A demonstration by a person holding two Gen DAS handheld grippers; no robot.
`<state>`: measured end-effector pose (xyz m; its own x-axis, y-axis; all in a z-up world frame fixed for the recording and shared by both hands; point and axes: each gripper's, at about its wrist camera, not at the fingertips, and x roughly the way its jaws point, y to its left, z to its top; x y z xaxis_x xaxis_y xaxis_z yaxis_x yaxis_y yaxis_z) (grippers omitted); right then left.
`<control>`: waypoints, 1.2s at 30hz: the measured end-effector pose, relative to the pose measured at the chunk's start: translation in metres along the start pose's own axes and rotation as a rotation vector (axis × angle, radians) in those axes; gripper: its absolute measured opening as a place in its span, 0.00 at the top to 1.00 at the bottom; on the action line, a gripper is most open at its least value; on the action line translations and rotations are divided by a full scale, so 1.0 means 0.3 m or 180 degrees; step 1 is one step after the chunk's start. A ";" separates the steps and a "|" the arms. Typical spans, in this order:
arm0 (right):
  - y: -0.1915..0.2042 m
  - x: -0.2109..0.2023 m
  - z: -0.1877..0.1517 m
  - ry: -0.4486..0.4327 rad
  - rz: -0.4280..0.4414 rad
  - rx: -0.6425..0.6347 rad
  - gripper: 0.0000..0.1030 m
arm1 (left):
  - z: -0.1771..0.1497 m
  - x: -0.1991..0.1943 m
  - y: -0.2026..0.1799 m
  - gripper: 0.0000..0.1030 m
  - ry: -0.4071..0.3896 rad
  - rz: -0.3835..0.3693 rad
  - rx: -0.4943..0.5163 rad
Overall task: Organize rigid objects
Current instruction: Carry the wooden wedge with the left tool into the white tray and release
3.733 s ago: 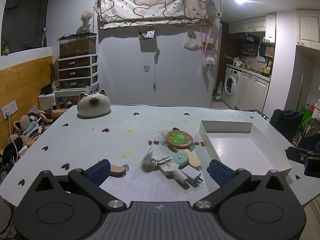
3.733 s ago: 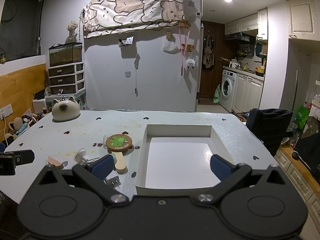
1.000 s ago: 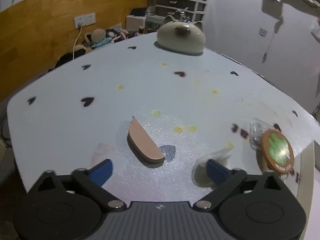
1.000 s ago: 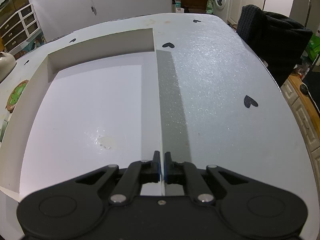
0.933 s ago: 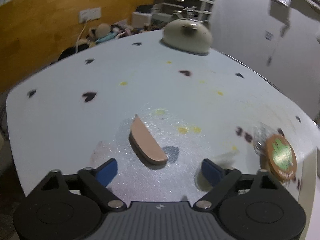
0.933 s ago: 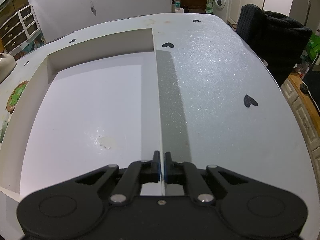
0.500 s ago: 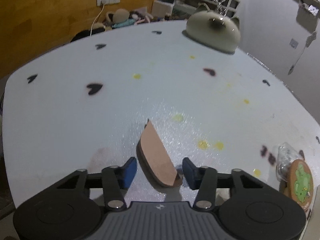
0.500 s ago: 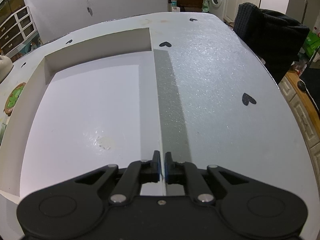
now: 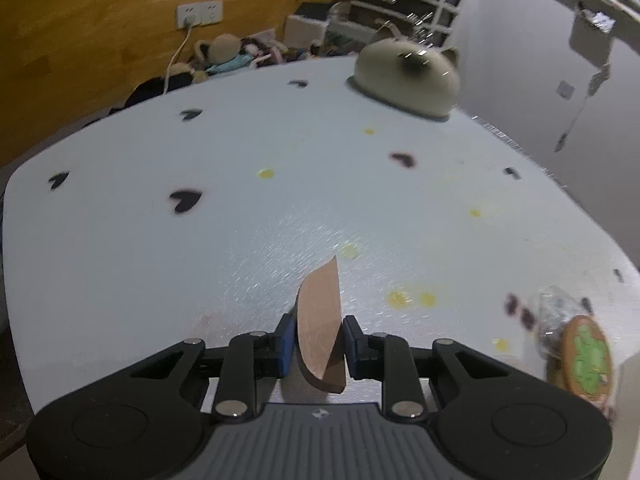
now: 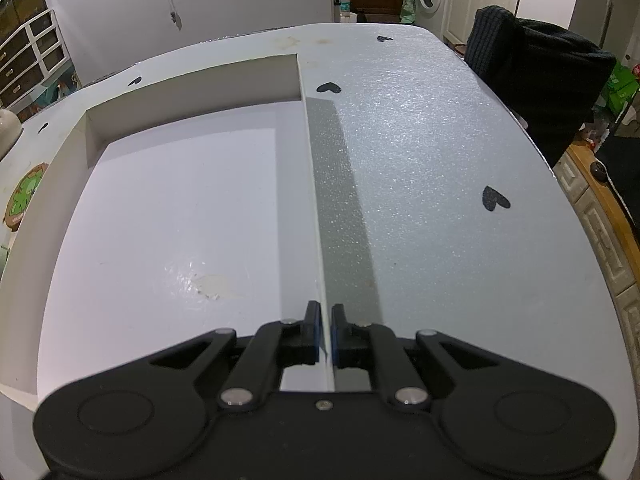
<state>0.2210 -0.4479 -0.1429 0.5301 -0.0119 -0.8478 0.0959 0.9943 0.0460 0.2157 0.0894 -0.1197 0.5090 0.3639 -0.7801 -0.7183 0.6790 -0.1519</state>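
Left gripper: its jaws had just been closing and now pinched the brown wooden wedge, which lay flat between spread pads a second ago, at lower centre of my left view. Right gripper stayed clamped on the white tray wall. Farther off sat the cat-shaped dome.

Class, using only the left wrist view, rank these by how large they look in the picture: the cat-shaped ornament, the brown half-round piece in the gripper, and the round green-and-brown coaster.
Largest to smallest, as they look:
1. cat-shaped ornament, though farthest away
2. brown half-round piece, nearest the camera, which enlarges it
3. round coaster, blurred near the edge

Piece and coaster look close; their order is unsure.
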 end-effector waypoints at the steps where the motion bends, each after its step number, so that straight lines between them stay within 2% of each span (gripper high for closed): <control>1: 0.000 0.000 0.000 0.0000 0.0000 0.0000 0.94 | 0.004 -0.019 -0.008 0.74 -0.0035 -0.0058 0.0027; 7: 0.002 0.001 0.001 0.0002 0.0001 -0.0020 0.94 | 0.016 -0.131 -0.101 0.74 -0.0170 -0.0494 0.0234; 15: 0.001 0.000 -0.001 -0.0010 0.0013 -0.0021 0.94 | -0.031 -0.267 -0.325 0.74 -0.0217 -0.1190 0.0725; 20: 0.003 -0.001 -0.001 -0.0007 0.0007 -0.0037 0.94 | -0.115 -0.328 -0.484 0.74 -0.0077 -0.1645 0.1136; 23: 0.007 0.000 0.001 0.0000 -0.0007 -0.0063 0.94 | -0.180 -0.345 -0.564 0.74 0.0134 -0.1846 0.1274; 29: 0.012 0.000 0.003 0.0008 -0.0033 -0.0083 0.94 | -0.305 -0.339 -0.672 0.74 0.0601 -0.1935 0.1560; 36: 0.016 0.000 0.002 0.0005 -0.0039 -0.0113 0.93 | -0.426 -0.316 -0.697 0.74 0.0941 -0.1712 0.1837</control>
<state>0.2219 -0.4431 -0.1425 0.5279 -0.0238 -0.8490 0.0724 0.9972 0.0170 0.2572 -0.1685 -0.0916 0.5095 -0.2298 -0.8292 -0.0174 0.9607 -0.2769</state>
